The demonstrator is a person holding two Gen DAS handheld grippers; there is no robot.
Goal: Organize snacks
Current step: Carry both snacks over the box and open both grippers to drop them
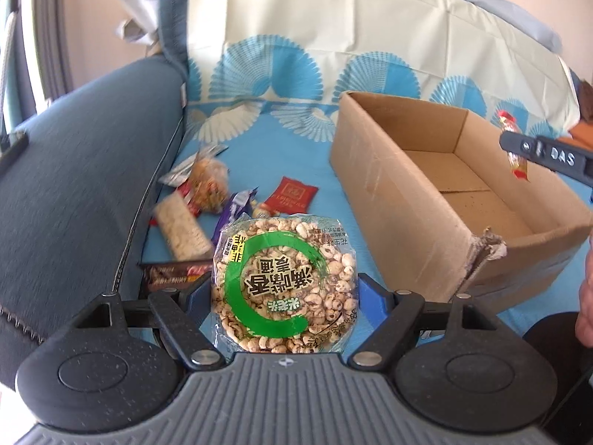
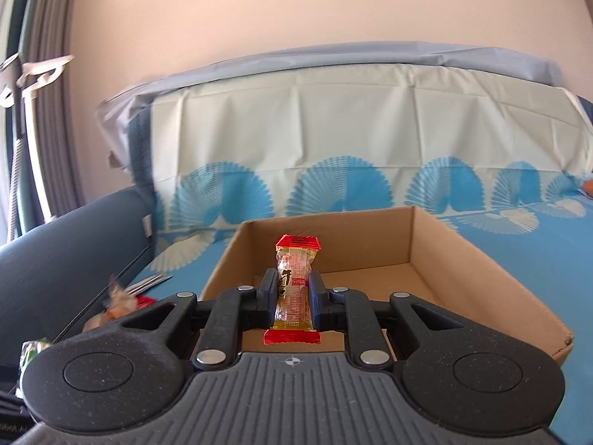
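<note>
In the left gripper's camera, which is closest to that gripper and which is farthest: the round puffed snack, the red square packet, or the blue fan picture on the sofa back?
1. Round puffed snack: between the left gripper fingers.
2. Red square packet: on the seat beyond, middle.
3. Blue fan picture: up on the sofa back, farthest.

1. The sofa point(image 1: 85, 155) is dark blue-grey fabric, with a fat padded armrest running down the left side and light stitching along its near edge.
2. Draped over the seat and backrest is a plastic-looking cover point(image 2: 333, 126), cream up top with creases from being folded, bright blue lower down, with fan-shaped prints in blue and white along the border.
3. A pale grey-blue sheet point(image 2: 370, 57) lies along the top of the backrest, a bit crumpled at the left end.
4. Behind it all is a plain peachy wall point(image 2: 259, 11).
5. Far left, grey curtains point(image 2: 55, 111) hang by a window.
</note>
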